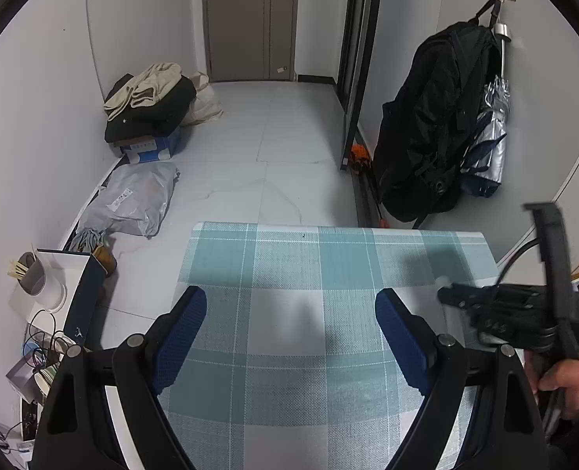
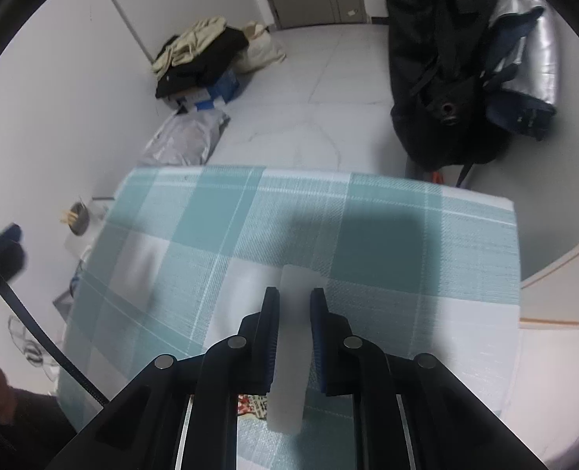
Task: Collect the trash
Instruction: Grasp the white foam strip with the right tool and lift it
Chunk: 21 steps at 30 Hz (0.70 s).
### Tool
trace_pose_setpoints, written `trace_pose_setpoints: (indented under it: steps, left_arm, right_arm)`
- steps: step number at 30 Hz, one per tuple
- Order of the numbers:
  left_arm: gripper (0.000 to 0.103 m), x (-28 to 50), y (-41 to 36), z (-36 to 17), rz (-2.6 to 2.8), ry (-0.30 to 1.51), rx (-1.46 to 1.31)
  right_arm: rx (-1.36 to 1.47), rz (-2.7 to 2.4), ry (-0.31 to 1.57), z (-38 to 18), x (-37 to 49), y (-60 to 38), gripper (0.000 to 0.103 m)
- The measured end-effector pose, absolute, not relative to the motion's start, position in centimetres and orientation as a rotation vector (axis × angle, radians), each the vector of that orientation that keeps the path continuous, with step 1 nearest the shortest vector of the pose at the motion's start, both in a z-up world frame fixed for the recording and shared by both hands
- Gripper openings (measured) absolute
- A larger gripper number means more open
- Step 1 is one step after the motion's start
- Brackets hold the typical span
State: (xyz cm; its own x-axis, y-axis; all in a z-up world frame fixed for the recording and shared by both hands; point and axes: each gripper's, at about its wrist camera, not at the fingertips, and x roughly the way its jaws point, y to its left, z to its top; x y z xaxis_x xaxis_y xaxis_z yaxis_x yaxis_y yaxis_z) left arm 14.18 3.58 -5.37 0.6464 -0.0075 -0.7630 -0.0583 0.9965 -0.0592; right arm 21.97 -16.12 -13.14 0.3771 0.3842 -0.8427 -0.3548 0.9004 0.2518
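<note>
Between the right gripper pads, narrowly apart: a white wrapper, seemingly pinched, pointing twelve o'clock; likely light, crushable. Left gripper wide, empty.

Your left gripper hangs wide over teal check cloth, nothing btwn fingers. Your right gripper at right edge, hand on grip. Black backpack on wall hook, grey parcel on floor.
</note>
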Motion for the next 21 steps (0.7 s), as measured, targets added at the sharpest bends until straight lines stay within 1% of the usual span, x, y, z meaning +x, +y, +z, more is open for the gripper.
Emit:
trace_pose_setpoints:
  steps: [8, 11, 15, 21]
  left_arm:
    - [0.086, 14.7, 1.9, -6.2, -0.032, 0.917, -0.099]
    - [0.086, 15.1, 0.9, -7.1, -0.089, 0.972, -0.113]
    - [0.086, 15.8, -0.8, -9.4, -0.248, 1.097, -0.196]
    - [0.086, 15.9, -4.3, -11.3, -0.327, 1.172, -0.131]
  right_arm:
    - [0.133, 0.473, 1.006, -10.9, 21.6, -19.3, 0.013]
    - [0.164, 0.474, 0.992, -10.4, 21.6, -20.4, 0.013]
    - [0.201, 0.47, 0.972, -9.7, 21.5, -22.0, 0.013]
    - [0.235, 0.454, 0.947, -9.0, 21.5, -24.0, 0.013]
